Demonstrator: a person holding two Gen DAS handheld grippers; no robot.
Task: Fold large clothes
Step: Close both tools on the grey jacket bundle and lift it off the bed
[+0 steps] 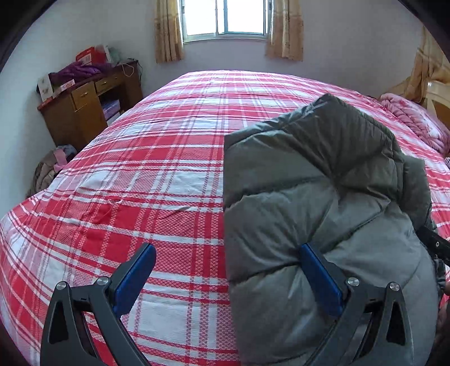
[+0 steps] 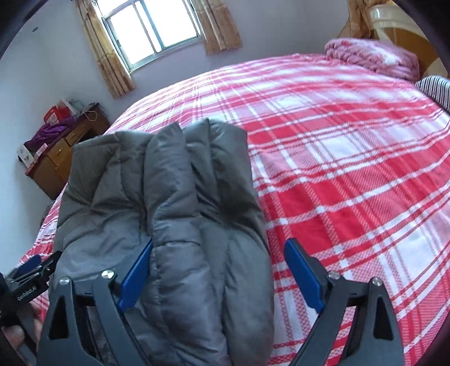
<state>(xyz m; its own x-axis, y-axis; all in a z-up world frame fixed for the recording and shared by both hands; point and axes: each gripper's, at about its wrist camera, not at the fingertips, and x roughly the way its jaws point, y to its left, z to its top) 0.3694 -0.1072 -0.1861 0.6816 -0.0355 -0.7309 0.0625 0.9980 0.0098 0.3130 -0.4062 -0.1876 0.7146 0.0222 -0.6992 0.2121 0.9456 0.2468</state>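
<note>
A grey puffer jacket (image 1: 309,183) lies folded into a thick bundle on the red-and-white plaid bed (image 1: 140,169). My left gripper (image 1: 230,273) is open wide over the jacket's left edge; its right pad rests in a crease of the fabric while its left pad hangs over bare sheet. In the right wrist view the jacket (image 2: 174,180) fills the gap of my right gripper (image 2: 219,270), which is open: the left pad touches the padding and the right pad stands clear of it, over the bed (image 2: 351,169). The left gripper's body (image 2: 31,270) shows at the lower left.
A wooden desk (image 1: 84,112) with purple clothes and boxes stands at the far left wall, with a pile of clothes (image 1: 50,169) on the floor near it. A pink quilt (image 2: 371,53) and a striped cloth (image 2: 436,87) lie by the headboard. A window (image 1: 225,17) is behind.
</note>
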